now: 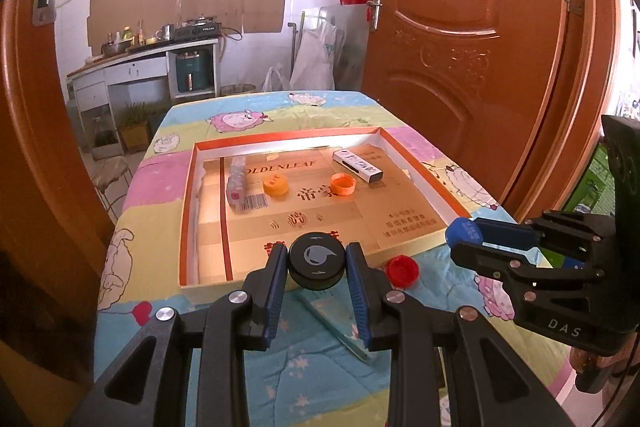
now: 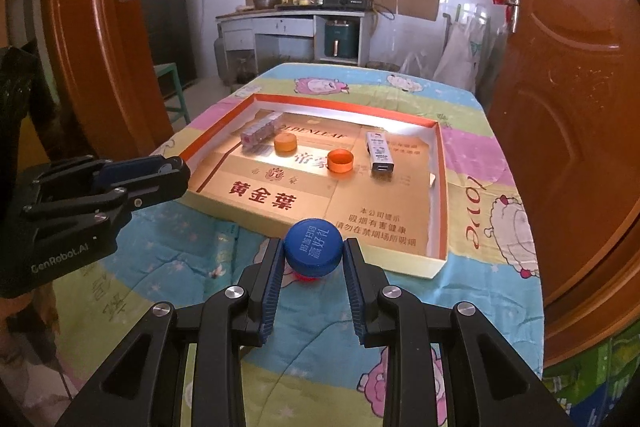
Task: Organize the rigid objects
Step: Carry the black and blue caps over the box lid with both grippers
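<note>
Both tools are carrying something here: the left tool is clamping a black cap between its blue pads, and the right tool is gripping a blue cap the same way, pads pressing on the ribbed rim from either side. The black cap is hanging just at the near wall of the tray, right over its edge, while the blue cap is hovering near the tray's near right corner, above the quilted surface. These caps are looking small, stiff and very light, hard plastic that is not going to crush, though the smooth round sides could slip or pop out if the pinch is off-centre; taking them across the widest part, as both tools are doing, looks like the safe hold. A red cap is sitting on the surface just outside the tray, between the two tools, and in the right view only a sliver of it is peeking out under the blue cap. Inside the tray two orange caps are already lying near the middle, a white box to their right and a clear pack to their left. Judging by that, both carried caps are heading into the tray next.
</note>
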Tool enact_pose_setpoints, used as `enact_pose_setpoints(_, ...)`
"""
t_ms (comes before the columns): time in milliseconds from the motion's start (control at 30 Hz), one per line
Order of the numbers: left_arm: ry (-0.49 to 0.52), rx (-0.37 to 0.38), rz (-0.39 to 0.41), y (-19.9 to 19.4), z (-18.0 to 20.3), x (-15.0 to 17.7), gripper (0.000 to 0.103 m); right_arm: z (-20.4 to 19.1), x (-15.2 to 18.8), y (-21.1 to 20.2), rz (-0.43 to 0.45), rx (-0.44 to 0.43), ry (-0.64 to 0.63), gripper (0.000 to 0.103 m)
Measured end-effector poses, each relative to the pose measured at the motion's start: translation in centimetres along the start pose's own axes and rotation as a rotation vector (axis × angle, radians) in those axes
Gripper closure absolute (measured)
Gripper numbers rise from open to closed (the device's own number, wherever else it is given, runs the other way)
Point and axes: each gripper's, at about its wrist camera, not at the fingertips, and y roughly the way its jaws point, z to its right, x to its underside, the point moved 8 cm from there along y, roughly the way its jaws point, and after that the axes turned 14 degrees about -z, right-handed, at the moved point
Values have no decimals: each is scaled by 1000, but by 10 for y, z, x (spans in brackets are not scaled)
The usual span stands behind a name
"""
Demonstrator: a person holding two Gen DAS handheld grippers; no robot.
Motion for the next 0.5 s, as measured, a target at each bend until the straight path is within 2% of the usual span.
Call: enact_pose_setpoints(500, 17, -9, -45, 29, -4, -24, 73, 32, -20, 22, -30, 7, 26, 72)
